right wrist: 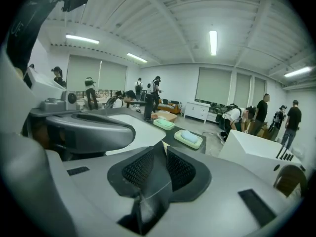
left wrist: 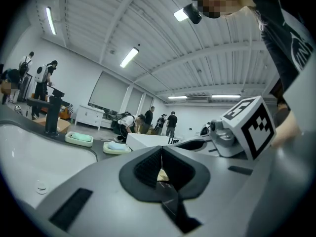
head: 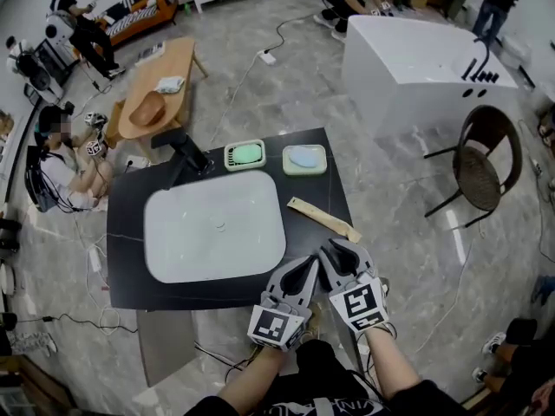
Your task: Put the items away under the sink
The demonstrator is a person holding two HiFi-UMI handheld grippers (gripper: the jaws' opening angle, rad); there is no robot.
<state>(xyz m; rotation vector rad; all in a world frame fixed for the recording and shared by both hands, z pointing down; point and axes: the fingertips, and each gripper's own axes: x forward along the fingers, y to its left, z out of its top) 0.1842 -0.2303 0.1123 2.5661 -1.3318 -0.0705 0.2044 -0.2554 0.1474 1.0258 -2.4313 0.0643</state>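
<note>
A black counter [head: 130,199] holds a white sink basin [head: 215,225] with a black faucet [head: 184,152] behind it. Past the basin sit a dish with green soap [head: 244,154] and a dish with blue soap [head: 304,159]. A pale wooden strip [head: 323,218] lies on the counter's right side. Both grippers hover side by side at the counter's near edge, just right of the basin. My left gripper [head: 308,263] [left wrist: 161,149] is shut and holds nothing. My right gripper [head: 334,248] [right wrist: 164,144] shows a narrow gap between its pads, with nothing in it. The soap dishes [right wrist: 187,138] lie ahead of it.
A brown wicker chair [head: 486,159] stands right of the counter and a white bathtub [head: 416,59] beyond it. A wooden table [head: 156,89] and seated people are at the far left. Cables run over the grey floor.
</note>
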